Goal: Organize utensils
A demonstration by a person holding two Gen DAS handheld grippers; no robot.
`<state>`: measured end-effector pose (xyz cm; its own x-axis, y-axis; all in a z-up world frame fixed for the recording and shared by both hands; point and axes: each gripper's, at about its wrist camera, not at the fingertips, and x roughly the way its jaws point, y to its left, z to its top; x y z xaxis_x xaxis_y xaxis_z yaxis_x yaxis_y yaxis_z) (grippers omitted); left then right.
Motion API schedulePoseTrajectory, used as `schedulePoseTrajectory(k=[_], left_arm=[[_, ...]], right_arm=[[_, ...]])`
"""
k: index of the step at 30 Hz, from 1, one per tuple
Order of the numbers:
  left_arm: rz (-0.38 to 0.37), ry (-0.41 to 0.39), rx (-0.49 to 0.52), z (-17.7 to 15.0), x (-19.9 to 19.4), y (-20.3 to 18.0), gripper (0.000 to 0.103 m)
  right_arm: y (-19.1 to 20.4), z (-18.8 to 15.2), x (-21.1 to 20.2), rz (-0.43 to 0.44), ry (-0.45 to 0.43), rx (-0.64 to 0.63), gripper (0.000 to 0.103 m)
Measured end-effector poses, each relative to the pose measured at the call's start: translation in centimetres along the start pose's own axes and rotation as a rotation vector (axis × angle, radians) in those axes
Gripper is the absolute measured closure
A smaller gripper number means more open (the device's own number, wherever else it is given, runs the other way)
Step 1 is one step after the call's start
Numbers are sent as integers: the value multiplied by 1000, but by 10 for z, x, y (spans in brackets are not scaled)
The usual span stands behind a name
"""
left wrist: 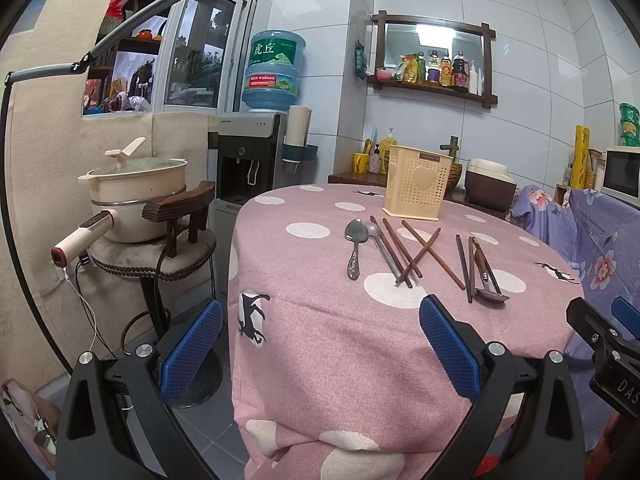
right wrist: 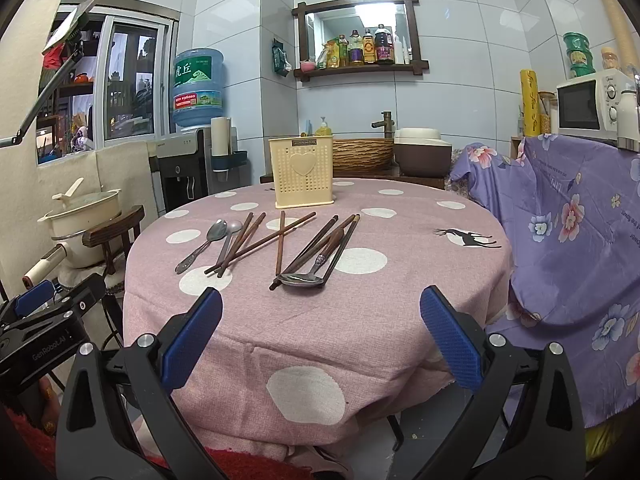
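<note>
Your cream utensil holder [right wrist: 303, 171] stands at the table's far side, contents hidden, spoons [right wrist: 200, 247] and chopsticks [right wrist: 281, 246] lying before it, while your left gripper [left wrist: 320, 350] and right gripper [right wrist: 320, 344] hover wide open, holding nothing.

Left of the surface: we see a cream pot [left wrist: 136, 184] on a stool [left wrist: 160, 256].
Back wall: water dispenser [right wrist: 188, 164], bottle shelf [right wrist: 360, 68].
Right: microwave [right wrist: 592, 104].

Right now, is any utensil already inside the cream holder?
No, none shows above the rim of the cream holder; the spoons and chopsticks lie on the tablecloth.
</note>
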<state>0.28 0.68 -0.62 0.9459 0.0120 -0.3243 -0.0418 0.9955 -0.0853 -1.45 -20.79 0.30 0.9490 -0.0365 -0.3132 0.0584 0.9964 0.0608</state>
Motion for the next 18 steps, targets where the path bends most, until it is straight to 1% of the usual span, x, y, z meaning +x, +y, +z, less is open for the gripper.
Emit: schedulePoseTrajectory(k=[15, 18], left_arm=[[3, 5, -2, -2, 0, 0, 5], [3, 7, -2, -7, 4, 2, 5]], right_arm=[[0, 0, 0, 0, 1, -2, 5], [0, -1, 0, 0, 2, -2, 5]])
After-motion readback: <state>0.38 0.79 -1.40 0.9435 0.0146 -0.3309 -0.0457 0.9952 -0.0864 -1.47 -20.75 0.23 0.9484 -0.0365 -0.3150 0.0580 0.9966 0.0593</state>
